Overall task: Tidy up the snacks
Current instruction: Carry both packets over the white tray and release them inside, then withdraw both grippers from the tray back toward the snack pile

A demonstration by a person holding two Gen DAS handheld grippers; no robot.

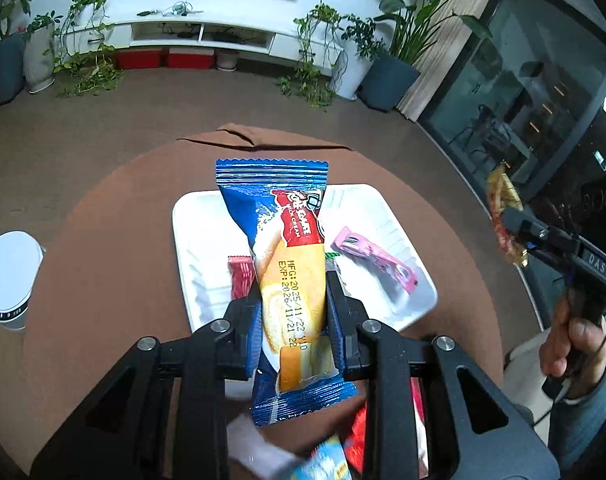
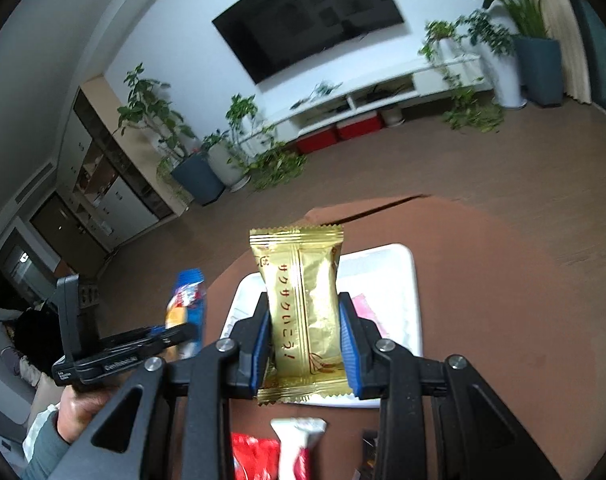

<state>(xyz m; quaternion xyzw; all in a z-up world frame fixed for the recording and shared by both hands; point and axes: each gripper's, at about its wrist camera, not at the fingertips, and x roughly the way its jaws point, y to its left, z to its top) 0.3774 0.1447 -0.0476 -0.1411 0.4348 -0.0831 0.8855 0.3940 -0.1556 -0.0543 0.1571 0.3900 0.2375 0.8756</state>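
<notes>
Tablecloth (image 1: pixel 103 240), brown, under white tray (image 1: pixel 191 248); potted plants (image 1: pixel 83 40) beyond.

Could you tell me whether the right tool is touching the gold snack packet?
Touching. The right wrist view shows the right tool closed on the gold snack packet, both blue pads pressed against its sides, holding it above the white tray.

A brown floor (image 1: pixel 103 112) runs to a white wall (image 2: pixel 175 40) at twelve o'clock, where a dark television (image 2: pixel 309 14) hangs above a low white media console (image 1: pixel 207 36). Two red boxes (image 1: pixel 165 58) sit under the console. Potted plants (image 1: pixel 87 40) flank it at eleven and one o'clock, some in blue-grey planters (image 1: pixel 389 82). Dark glass doors (image 1: pixel 515 92) fill two o'clock. A wooden cabinet (image 2: pixel 103 168) stands at nine o'clock in the right wrist view.
</notes>
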